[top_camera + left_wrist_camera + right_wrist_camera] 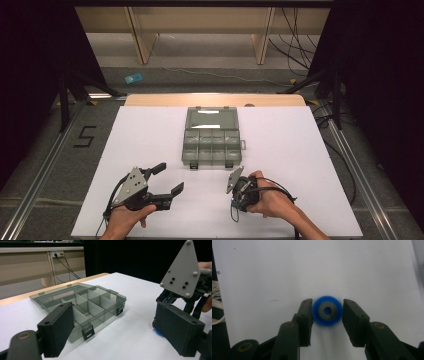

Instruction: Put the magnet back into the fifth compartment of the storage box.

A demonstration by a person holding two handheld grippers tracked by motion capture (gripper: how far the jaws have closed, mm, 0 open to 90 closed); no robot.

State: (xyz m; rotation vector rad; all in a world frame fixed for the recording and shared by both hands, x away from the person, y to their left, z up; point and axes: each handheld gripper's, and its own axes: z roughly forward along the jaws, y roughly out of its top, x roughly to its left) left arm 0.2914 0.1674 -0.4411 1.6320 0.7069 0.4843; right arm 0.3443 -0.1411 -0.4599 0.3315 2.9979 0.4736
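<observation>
A blue ring with a grey metal centre lies flat on the white table sheet. My right gripper points down at it, with one pad against each side of the ring, shut on it. In the high view this gripper is at the front right of centre, in a hand. The left gripper view shows a sliver of the ring under the right gripper. My left gripper rests at the front left, open and with nothing between its jaws.
A smoky clear compartment box stands open at mid-table, its lid laid back flat, its dividers visible. The table's wooden far edge runs behind it. Dark curtains flank both sides. Cables lie on the floor at right.
</observation>
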